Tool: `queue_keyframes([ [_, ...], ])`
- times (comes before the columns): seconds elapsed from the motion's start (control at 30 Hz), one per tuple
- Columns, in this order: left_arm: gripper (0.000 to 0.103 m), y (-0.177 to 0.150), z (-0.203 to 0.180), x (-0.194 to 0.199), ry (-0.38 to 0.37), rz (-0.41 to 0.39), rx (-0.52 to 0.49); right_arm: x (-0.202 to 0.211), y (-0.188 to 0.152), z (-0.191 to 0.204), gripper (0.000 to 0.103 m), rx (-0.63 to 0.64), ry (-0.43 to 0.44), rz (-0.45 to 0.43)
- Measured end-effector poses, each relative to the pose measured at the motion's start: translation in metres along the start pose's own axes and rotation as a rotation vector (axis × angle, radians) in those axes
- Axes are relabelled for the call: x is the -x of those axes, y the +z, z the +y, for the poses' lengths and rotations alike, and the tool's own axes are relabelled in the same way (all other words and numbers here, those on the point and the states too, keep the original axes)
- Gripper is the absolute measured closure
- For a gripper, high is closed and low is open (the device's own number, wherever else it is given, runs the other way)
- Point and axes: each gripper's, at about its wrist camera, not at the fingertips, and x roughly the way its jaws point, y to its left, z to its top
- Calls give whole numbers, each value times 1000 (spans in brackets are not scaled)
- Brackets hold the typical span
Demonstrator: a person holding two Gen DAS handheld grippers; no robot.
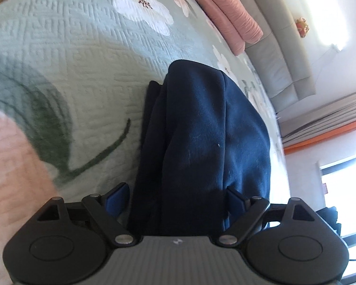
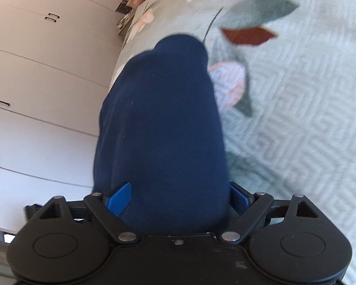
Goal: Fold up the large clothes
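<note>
A navy blue garment (image 1: 201, 142) hangs bunched between the fingers of my left gripper (image 1: 178, 199), above a pale green quilted bedspread (image 1: 71, 59) with flower prints. The left gripper is shut on the garment, whose folds fill the gap between the blue pads. In the right wrist view the same navy garment (image 2: 161, 130) fills the gap of my right gripper (image 2: 178, 197), which is shut on it as well. The cloth hides most of both pairs of pads. The bedspread (image 2: 296, 106) lies beyond on the right.
A folded pink blanket (image 1: 225, 14) lies at the far edge of the bed by a grey headboard (image 1: 280, 54). White cupboard doors (image 2: 42, 83) stand on the left in the right wrist view. A window (image 1: 344, 178) is at the right.
</note>
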Motion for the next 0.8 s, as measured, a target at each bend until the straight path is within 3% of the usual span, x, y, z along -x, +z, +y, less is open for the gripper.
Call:
queue_keyframes([
  [0.2, 25, 4, -9, -29, -75, 23, -27, -11, -1, 3, 1, -6, 36, 3],
  [0.27, 51, 2, -5, -27, -96, 10, -6, -8, -2, 7, 5, 16, 45, -2],
  [0.33, 58, -4, 5, -23, -168, -14, 78, -1, -5, 11, 18, 28, 69, -12],
  [0.43, 61, -9, -9, -16, -172, -39, 36, 12, -10, 20, 26, 44, 78, -28],
  [0.53, 61, -12, -32, -4, -220, -57, 3, 33, -16, 31, 26, 61, 96, -62],
  [0.7, 61, -25, -82, 14, -267, -84, -61, 95, -26, 31, 26, 73, 164, -130],
  [0.8, 61, -41, -123, 12, -270, -95, -112, 138, -29, 24, 26, 81, 163, -158],
])
